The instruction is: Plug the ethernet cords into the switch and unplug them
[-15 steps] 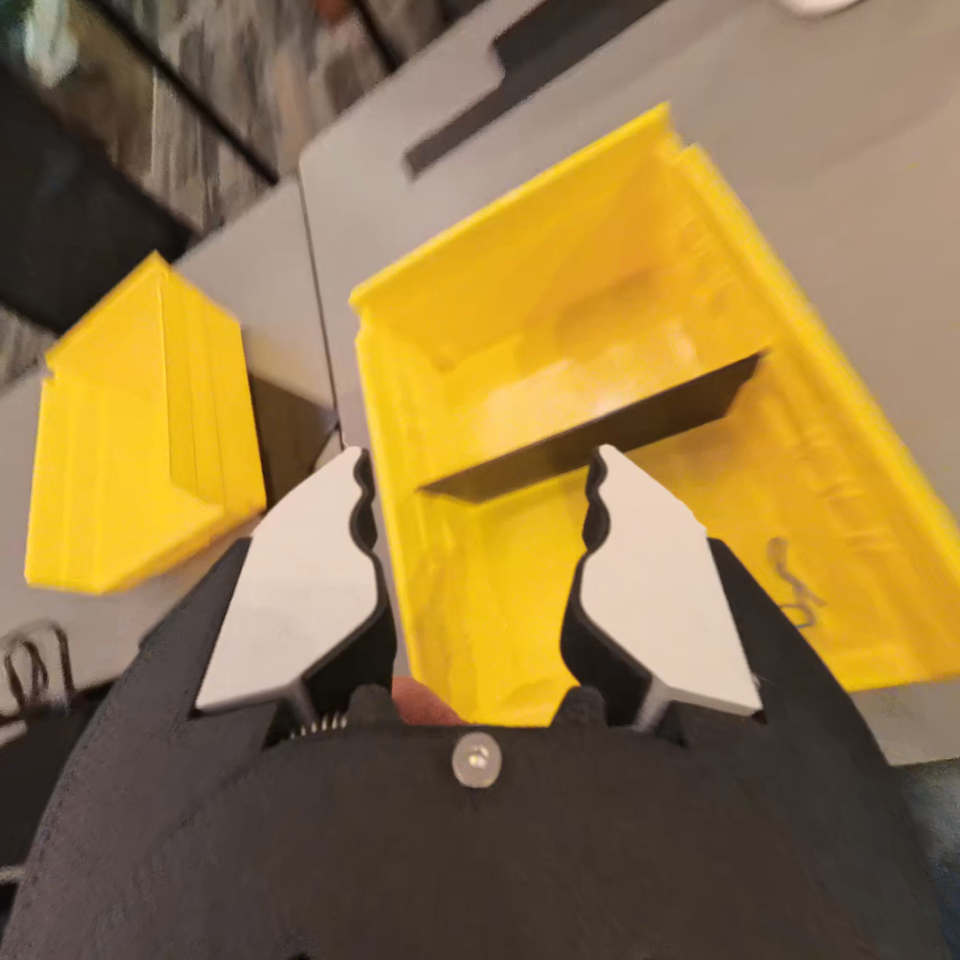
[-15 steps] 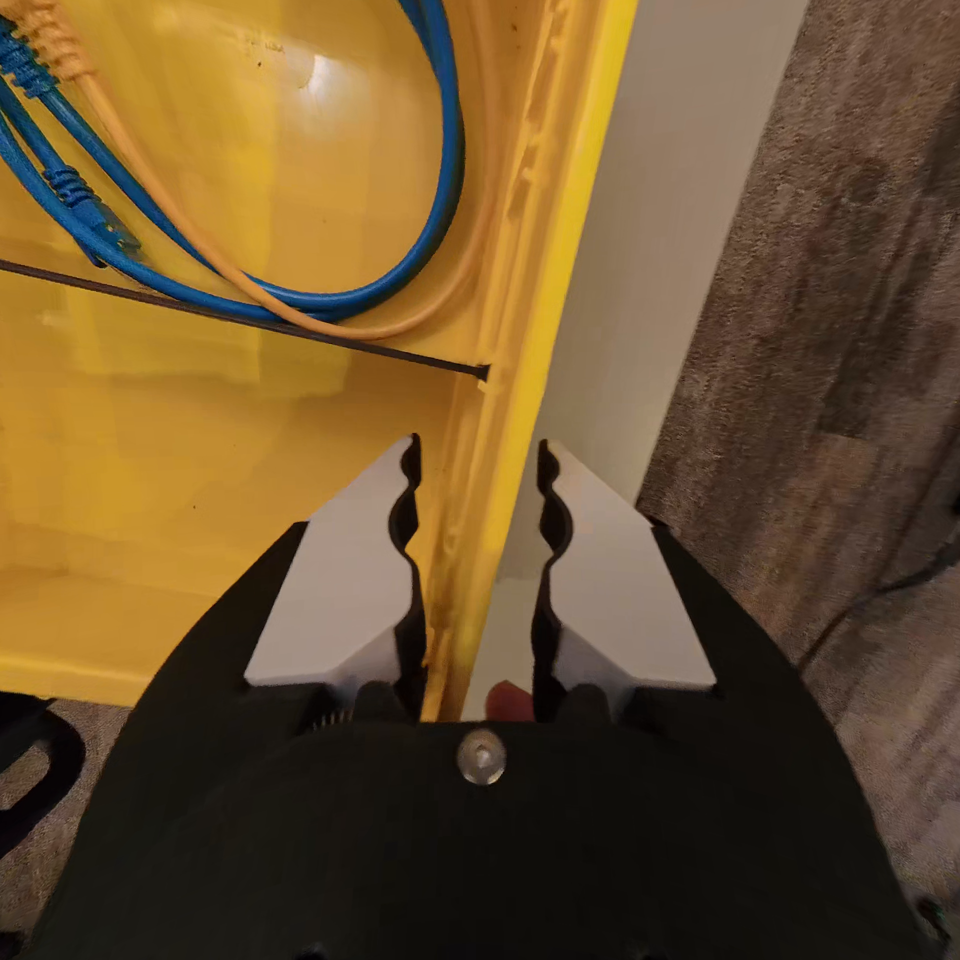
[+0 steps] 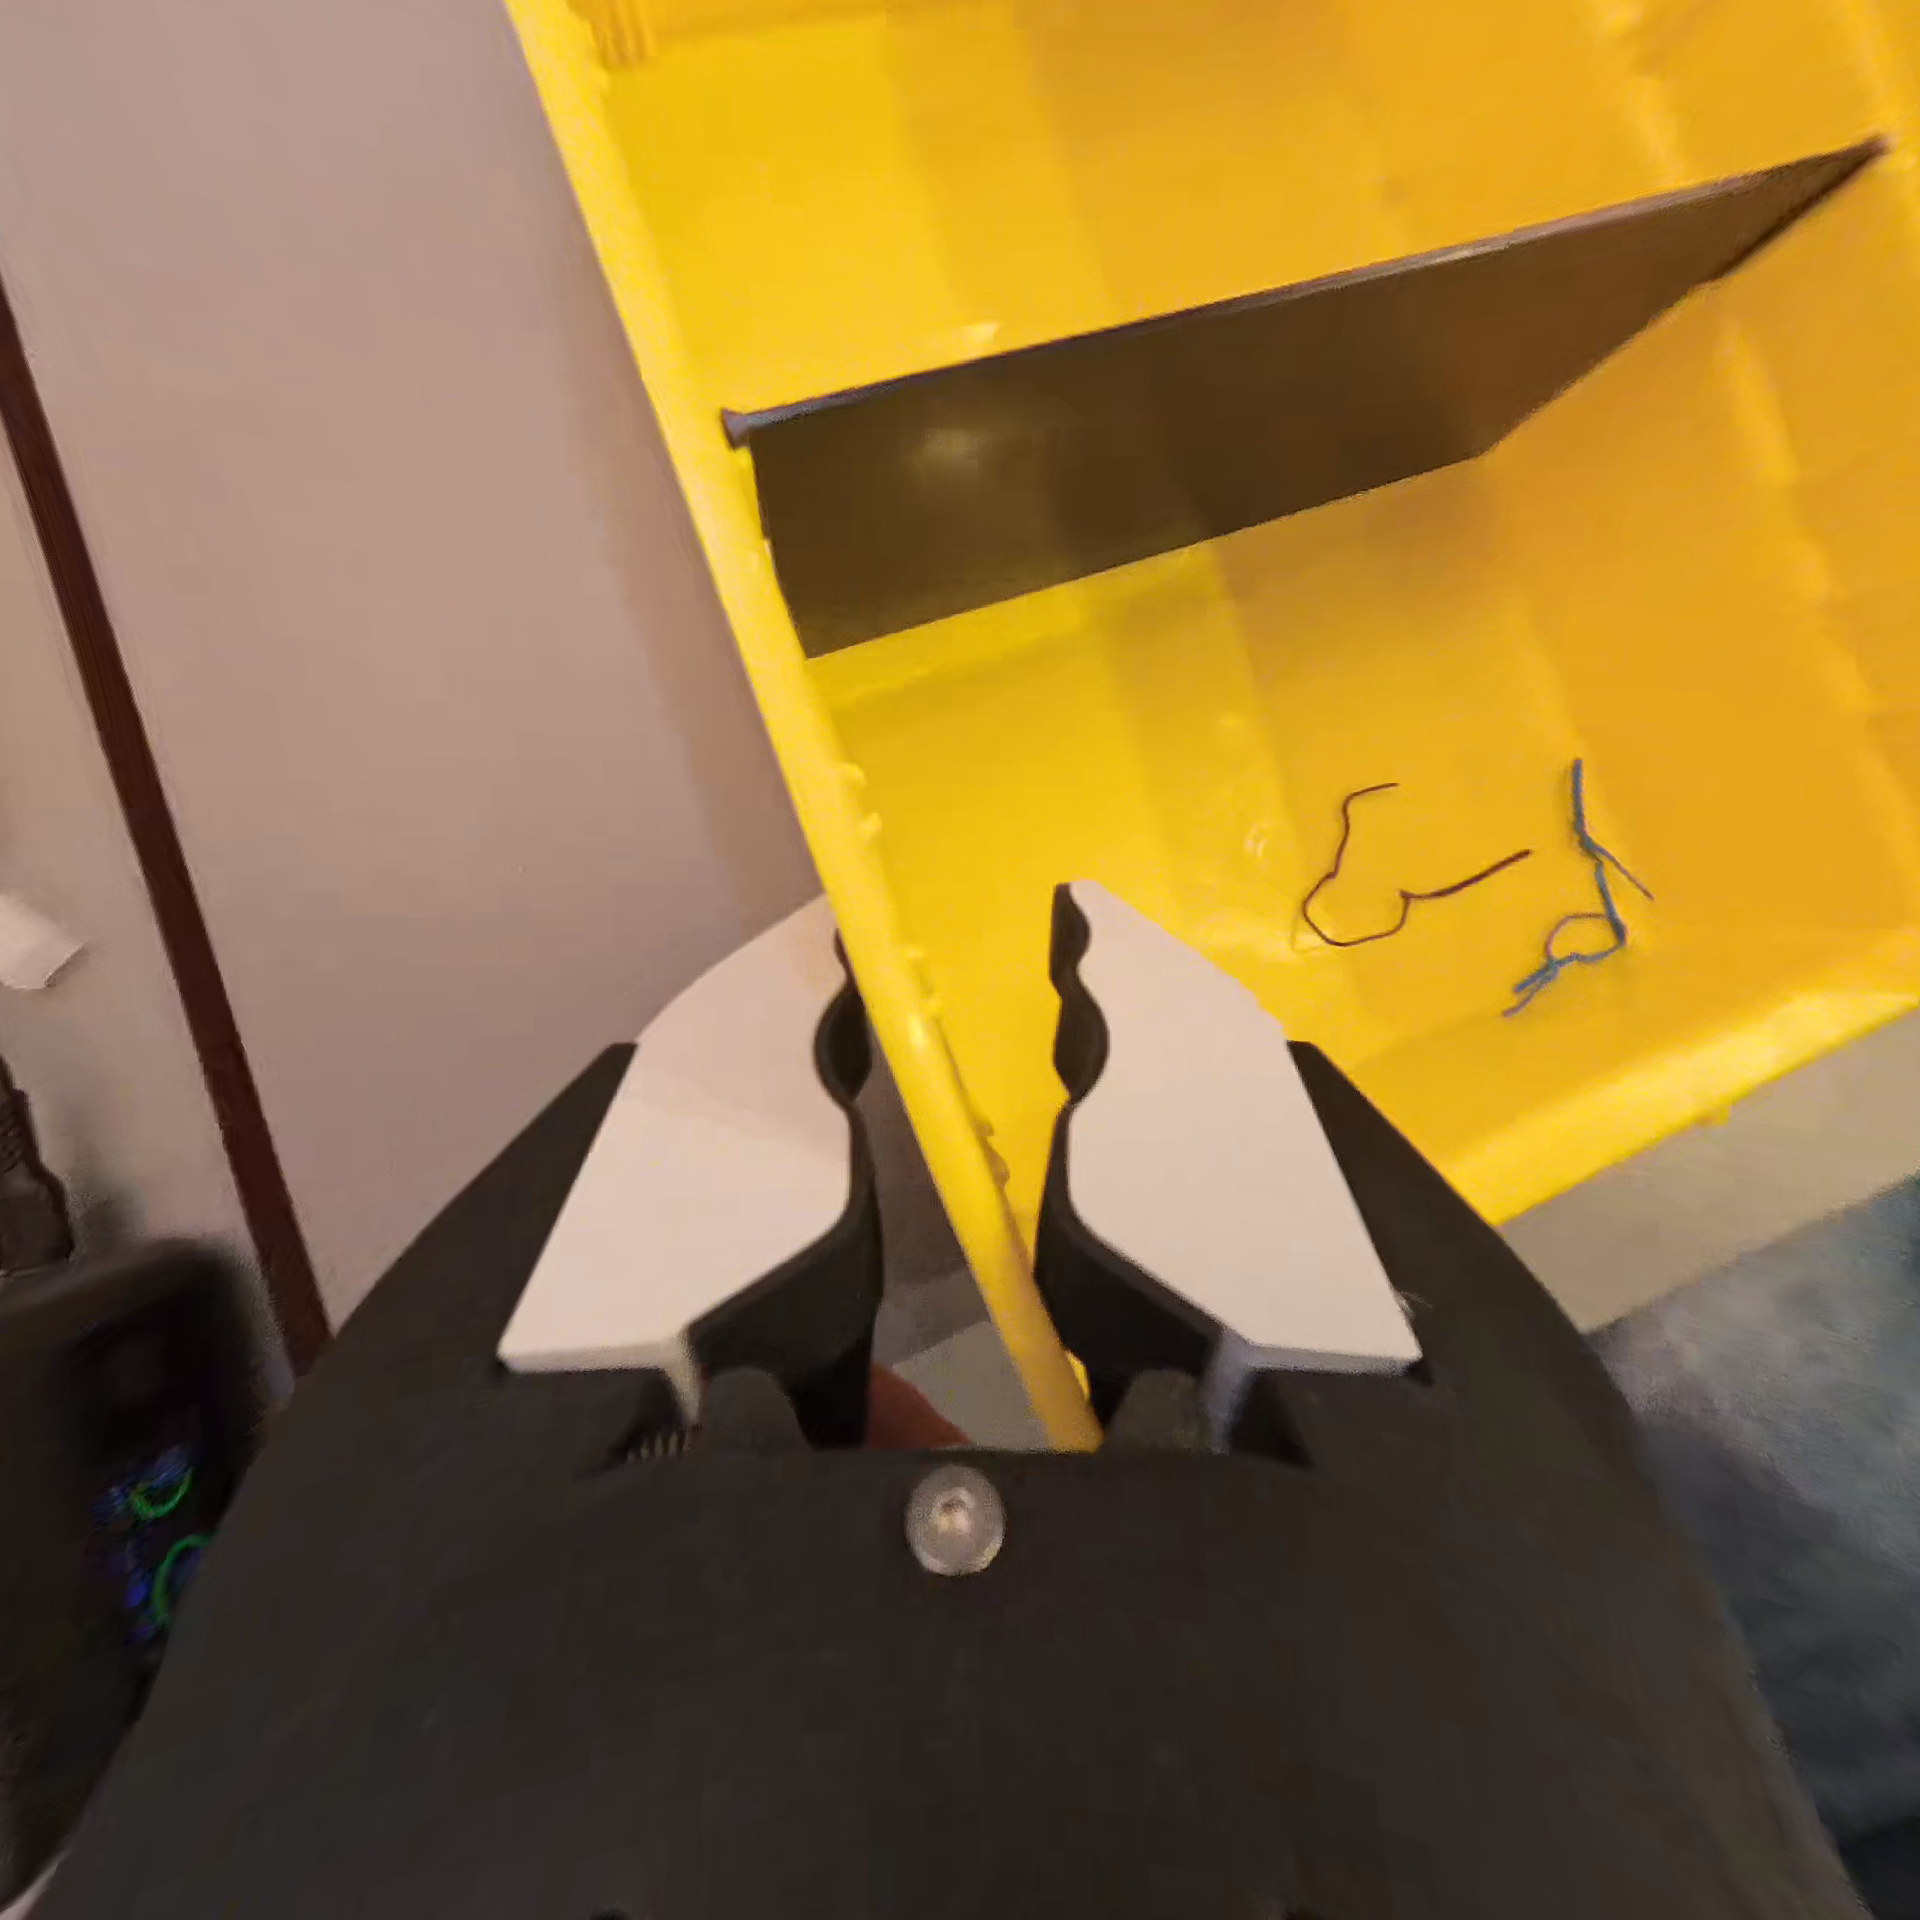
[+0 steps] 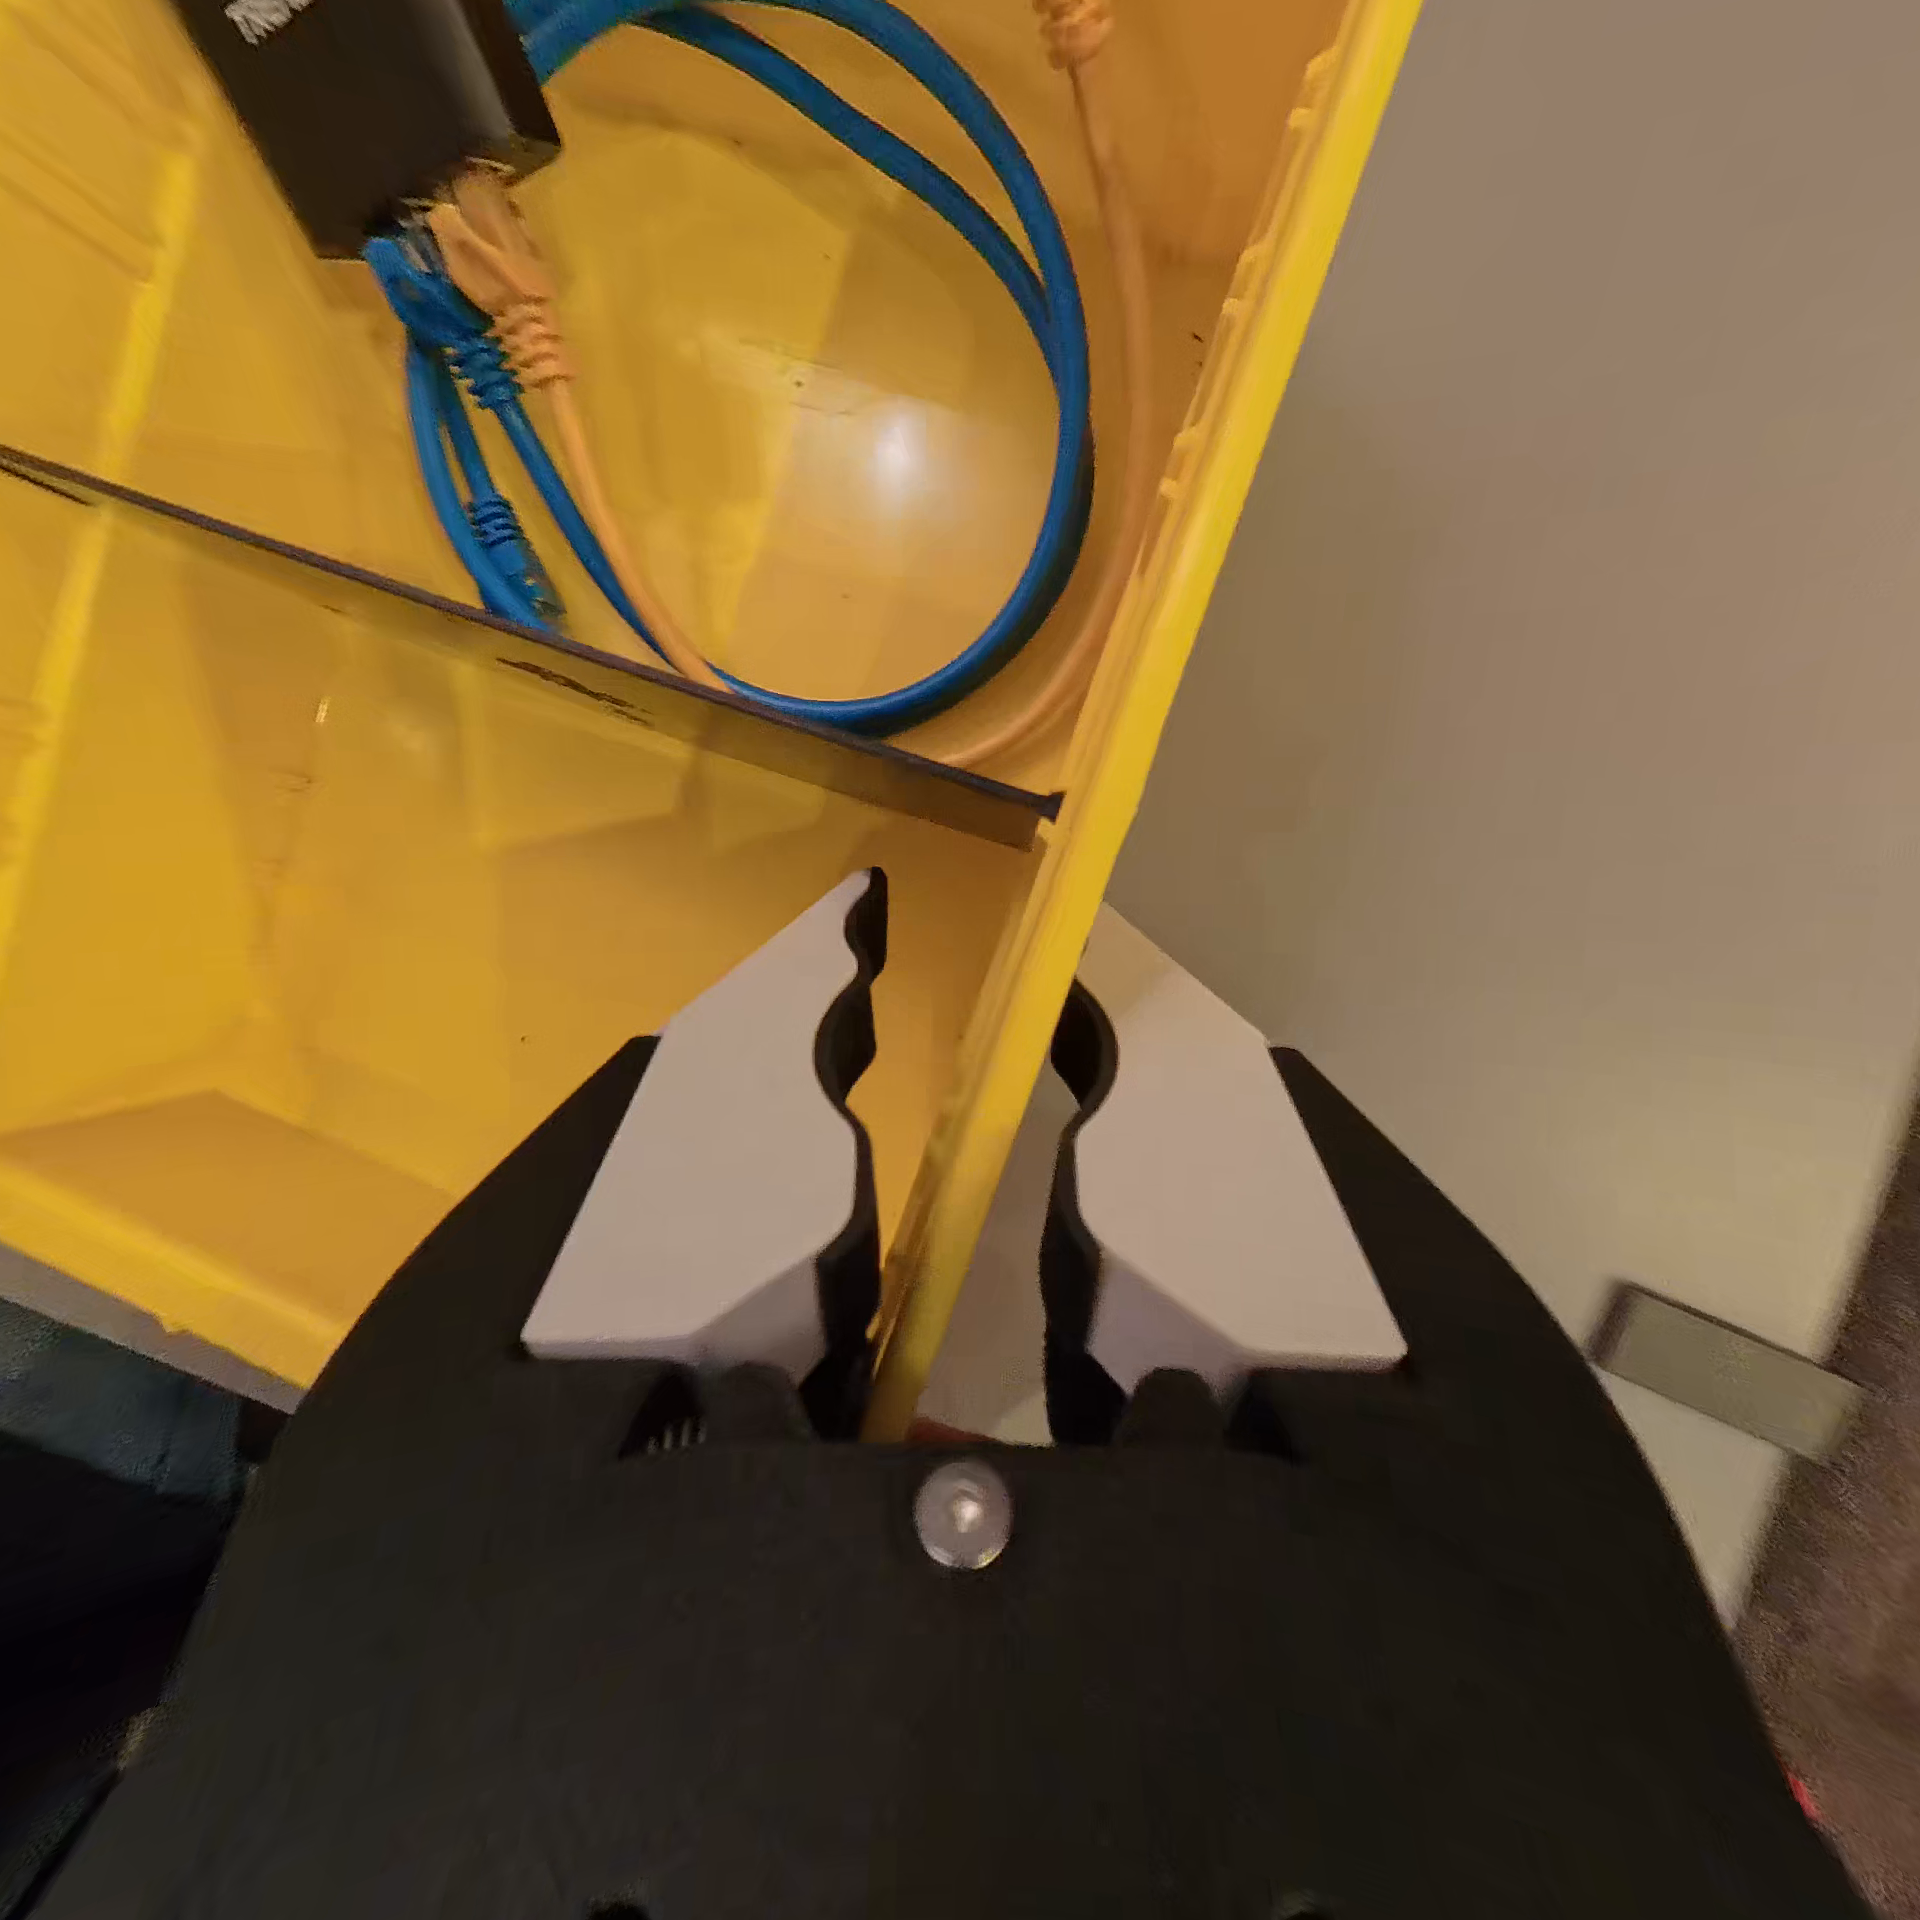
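A yellow bin (image 3: 1351,727) has a black divider (image 3: 1195,457) across it. My left gripper (image 3: 951,925) is open and straddles the bin's left wall (image 3: 790,675); its left fingertip is hidden behind the wall. In the right wrist view, a black switch (image 4: 364,114) lies in the far compartment with blue and orange plugs (image 4: 457,270) at its ports. Blue cords (image 4: 1039,364) and an orange cord (image 4: 582,468) loop behind the divider (image 4: 520,634). One blue plug (image 4: 520,582) lies loose. My right gripper (image 4: 977,914) is open and straddles the right wall (image 4: 1174,520).
Thin red (image 3: 1371,894) and blue (image 3: 1590,914) wire scraps lie in the near compartment. The bin sits on a grey table (image 3: 364,520) with a dark seam (image 3: 135,779). To the right are more tabletop (image 4: 1558,623), a grey bracket (image 4: 1714,1371) and carpet (image 4: 1849,1558).
My left gripper has come down from above the bin onto its left wall, jaws much narrower. My right gripper's jaws have narrowed around the right wall, and the switch has come into view.
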